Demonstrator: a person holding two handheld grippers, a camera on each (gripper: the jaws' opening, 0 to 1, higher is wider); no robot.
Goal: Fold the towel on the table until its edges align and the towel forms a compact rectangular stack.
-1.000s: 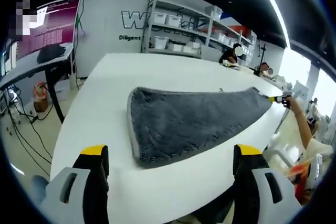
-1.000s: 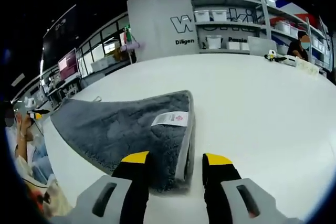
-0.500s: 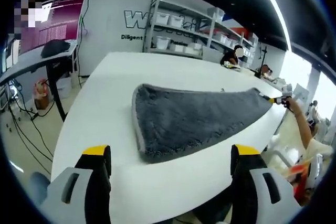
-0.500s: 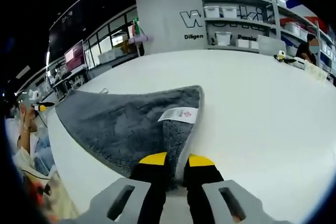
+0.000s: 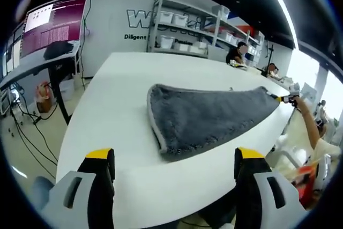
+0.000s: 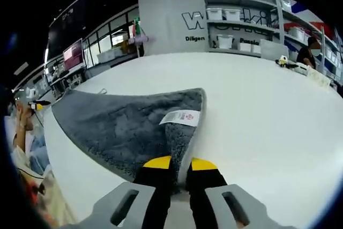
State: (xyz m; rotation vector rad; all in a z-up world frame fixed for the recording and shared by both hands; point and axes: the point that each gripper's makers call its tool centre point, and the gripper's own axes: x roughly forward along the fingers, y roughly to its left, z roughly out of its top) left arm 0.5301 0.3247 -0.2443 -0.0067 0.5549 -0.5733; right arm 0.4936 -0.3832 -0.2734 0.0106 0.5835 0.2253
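A dark grey fluffy towel [image 5: 206, 119] lies spread on the white table [image 5: 107, 111]. In the left gripper view it stretches away ahead of my left gripper [image 5: 171, 170], which stands open and short of its near edge. In the right gripper view the same towel [image 6: 118, 127] carries a white label [image 6: 179, 117] near its edge. My right gripper [image 6: 177, 165] is shut on the towel's near corner, the yellow-tipped fingers [image 6: 158, 163] pinching the grey hem. At the towel's far end the other gripper's yellow tip [image 5: 282, 98] shows.
Shelves with white bins [image 5: 177, 25] line the far wall under a large logo. A desk with a monitor [image 5: 40, 52] stands left of the table. People sit at the table's far right [image 5: 236, 54]. A person's arm [image 5: 308, 124] shows beside the table edge.
My right gripper closed on the towel's near corner and stays shut on it. The towel has been drawn rightward in the left gripper view, its near edge further from my left gripper.
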